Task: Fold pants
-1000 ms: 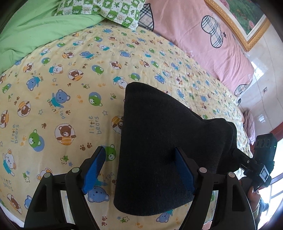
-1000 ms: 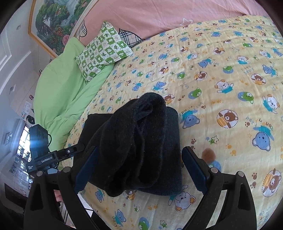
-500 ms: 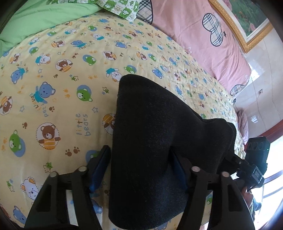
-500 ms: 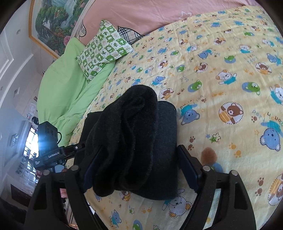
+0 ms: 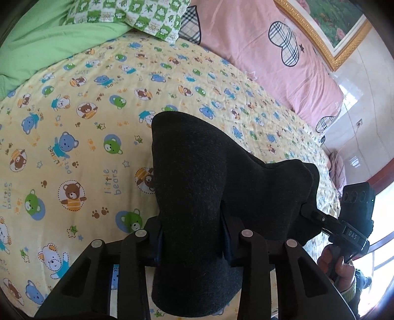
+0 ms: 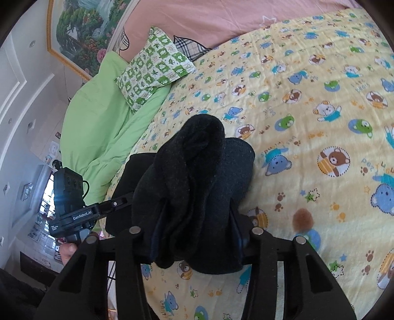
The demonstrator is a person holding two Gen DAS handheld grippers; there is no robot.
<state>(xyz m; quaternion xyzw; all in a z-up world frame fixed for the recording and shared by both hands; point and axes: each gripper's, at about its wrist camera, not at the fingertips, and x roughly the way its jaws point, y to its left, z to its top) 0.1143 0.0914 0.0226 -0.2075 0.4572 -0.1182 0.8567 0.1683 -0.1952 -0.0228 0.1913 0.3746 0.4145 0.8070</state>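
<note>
Both ends gripped: left gripper [image 5: 192,236] and right gripper [image 6: 197,226] clamp the black pants [image 5: 209,187] near the bedsheet's [image 5: 73,137] front edge. Cloth hides their fingertips.

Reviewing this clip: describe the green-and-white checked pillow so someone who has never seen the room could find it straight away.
Start at the bed's yellow bear-print sheet and follow it to the pink headboard cover. The checked pillow lies there, overlapping the plain green duvet. It is the only green-and-white patchwork of leaves and frogs.

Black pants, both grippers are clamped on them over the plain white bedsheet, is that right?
Not quite: the bedsheet isn't plain white; it is yellow with cartoon bears, as the left wrist view shows. The left gripper and right gripper are both clamped on the black pants.
</note>
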